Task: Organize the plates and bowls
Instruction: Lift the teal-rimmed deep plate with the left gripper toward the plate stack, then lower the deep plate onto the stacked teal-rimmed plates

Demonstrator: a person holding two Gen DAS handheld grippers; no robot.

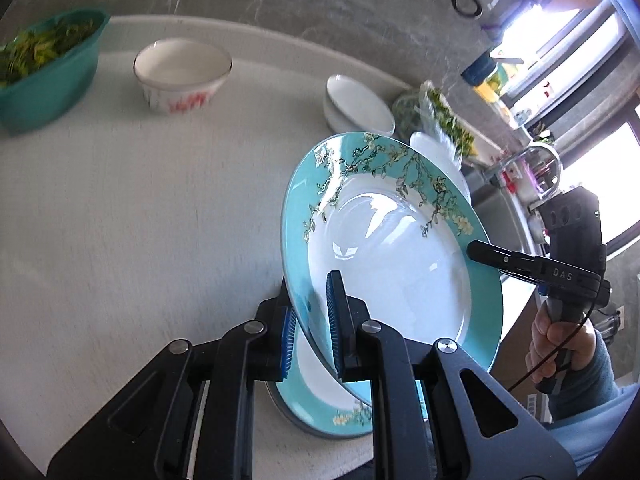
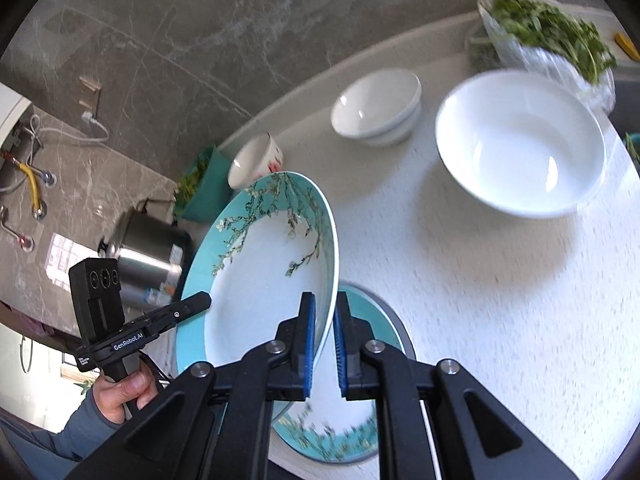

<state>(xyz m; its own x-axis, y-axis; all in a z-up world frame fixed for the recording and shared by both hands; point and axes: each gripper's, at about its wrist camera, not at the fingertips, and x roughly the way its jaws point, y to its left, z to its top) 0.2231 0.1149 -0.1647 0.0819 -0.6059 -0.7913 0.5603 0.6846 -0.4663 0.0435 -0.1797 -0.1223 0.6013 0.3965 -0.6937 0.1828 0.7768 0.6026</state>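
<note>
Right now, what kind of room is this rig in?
Most likely a home kitchen: a pale countertop against a grey marble wall, bowls and leafy greens on it, and a faucet over a sink to one side.

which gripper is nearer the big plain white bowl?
Right. The right gripper grips the raised teal plate on the rim facing the big white bowl; the left gripper holds the far rim.

- I counted two teal floral plates point(image 2: 264, 280) point(image 2: 344, 436)
- four white bowls point(image 2: 520, 144) point(image 2: 376, 108) point(image 2: 256, 160), two stacked
- one teal tub point(image 1: 48, 80) of greens
- one bag of greens point(image 2: 552, 40)
</note>
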